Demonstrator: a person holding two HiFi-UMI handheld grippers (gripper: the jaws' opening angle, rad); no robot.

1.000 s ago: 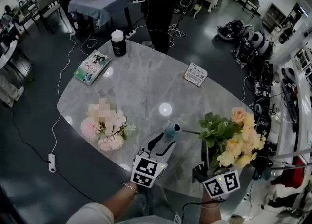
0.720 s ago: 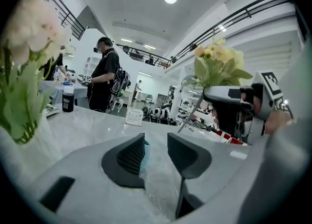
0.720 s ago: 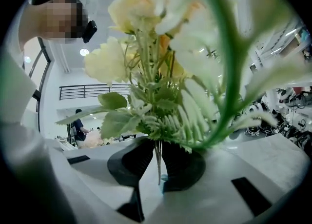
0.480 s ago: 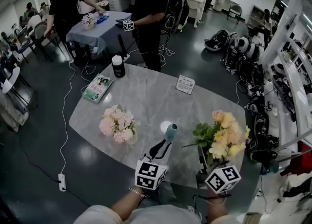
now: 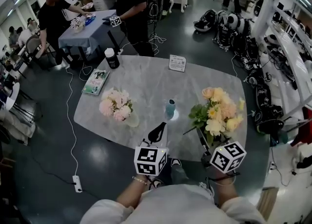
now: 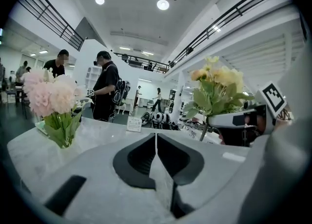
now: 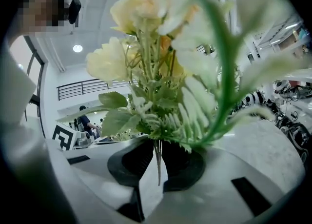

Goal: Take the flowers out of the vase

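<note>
Flowers [image 5: 219,113] clamped by stems in right gripper [image 7: 157,151] fingers; teal vase [image 5: 170,107] stands empty on desk [image 5: 146,79]; left gripper [image 6: 156,136] fingers together, holding nothing.

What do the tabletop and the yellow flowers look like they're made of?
Tabletop: likely polished marble or a marble-look slab, going by the grey veining and glossy sheen. Yellow flowers: probably artificial, with fabric-like petals and stiff, plastic-looking stems, though real ones can't be excluded.

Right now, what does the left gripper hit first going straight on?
Likely the teal vase, just ahead of the left gripper, whose jaws have just closed empty; height is unclear, so it may pass over.
</note>
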